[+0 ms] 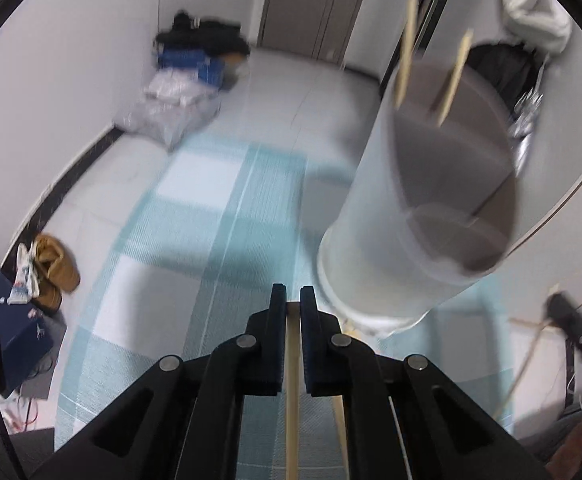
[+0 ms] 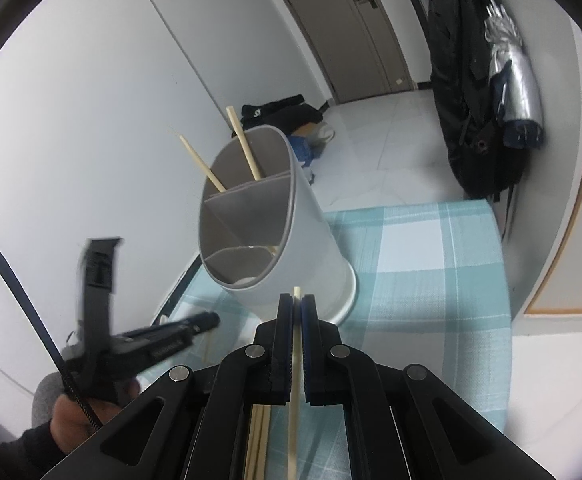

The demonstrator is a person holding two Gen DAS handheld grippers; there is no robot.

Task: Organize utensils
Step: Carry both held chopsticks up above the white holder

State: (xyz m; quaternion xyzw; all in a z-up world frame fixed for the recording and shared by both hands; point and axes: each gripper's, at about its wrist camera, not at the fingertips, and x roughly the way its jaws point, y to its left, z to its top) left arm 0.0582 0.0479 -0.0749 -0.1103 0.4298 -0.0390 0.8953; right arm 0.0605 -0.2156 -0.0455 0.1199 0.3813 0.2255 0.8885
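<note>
A white divided utensil holder [image 2: 275,236] stands on the teal plaid cloth [image 2: 431,280], and two wooden chopsticks [image 2: 247,152] lean in its far compartment. My right gripper [image 2: 297,300], just in front of the holder, is shut on a single chopstick [image 2: 295,372]. A few loose chopsticks [image 2: 259,440] lie on the cloth beneath it. My left gripper [image 1: 293,300] is shut on another chopstick [image 1: 292,380], with the holder [image 1: 403,220] close on its right, blurred. In the right wrist view the left gripper [image 2: 207,322] sits left of the holder, held by a hand [image 2: 71,420].
Dark coats [image 2: 467,100] and a folded silver umbrella [image 2: 515,76] hang on the right wall beyond the table's far edge. Bags [image 1: 195,64] lie on the floor by a door. Shoes [image 1: 51,268] and a blue box [image 1: 7,320] sit on the floor at left.
</note>
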